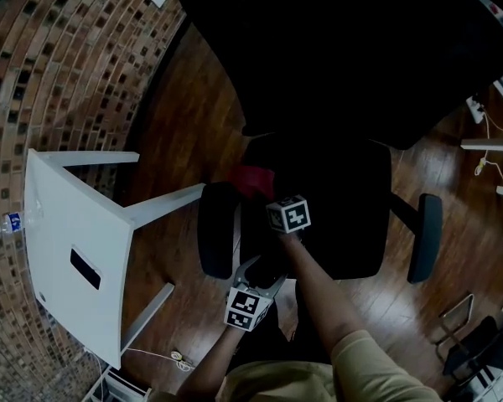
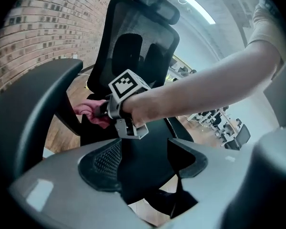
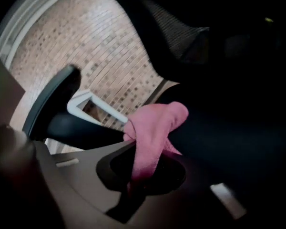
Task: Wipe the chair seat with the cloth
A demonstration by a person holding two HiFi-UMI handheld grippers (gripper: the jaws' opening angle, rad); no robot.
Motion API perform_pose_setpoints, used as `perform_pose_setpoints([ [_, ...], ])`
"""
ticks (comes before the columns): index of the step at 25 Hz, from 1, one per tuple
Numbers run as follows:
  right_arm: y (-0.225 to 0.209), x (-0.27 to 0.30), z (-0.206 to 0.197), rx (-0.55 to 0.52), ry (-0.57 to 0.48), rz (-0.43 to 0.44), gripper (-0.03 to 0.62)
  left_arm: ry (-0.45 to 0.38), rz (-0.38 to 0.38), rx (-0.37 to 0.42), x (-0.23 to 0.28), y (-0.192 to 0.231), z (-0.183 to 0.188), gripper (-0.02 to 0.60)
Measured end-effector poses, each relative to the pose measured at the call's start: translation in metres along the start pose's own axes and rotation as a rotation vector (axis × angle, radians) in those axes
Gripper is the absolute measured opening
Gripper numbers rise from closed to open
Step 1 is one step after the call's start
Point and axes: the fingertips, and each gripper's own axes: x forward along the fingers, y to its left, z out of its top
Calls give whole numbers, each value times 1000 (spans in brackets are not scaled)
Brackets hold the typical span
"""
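The black office chair's seat fills the middle of the head view. A pink cloth lies bunched on its left rear part. My right gripper is shut on that cloth; in the right gripper view the cloth hangs out from between the jaws onto the dark seat. My left gripper hovers at the seat's front left edge, open and holding nothing. In the left gripper view its jaws stand apart over the seat, with the right gripper and cloth beyond.
The tall mesh backrest rises behind the seat, and armrests flank it. A white table stands left on the wood floor, by a brick wall, with a water bottle beside it. Cables lie at right.
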Motion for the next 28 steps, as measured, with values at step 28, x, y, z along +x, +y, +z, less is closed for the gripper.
perform_pose_setpoints([
  [28, 37, -3, -24, -35, 4, 55, 14, -31, 39, -70, -12, -3, -36, 276],
])
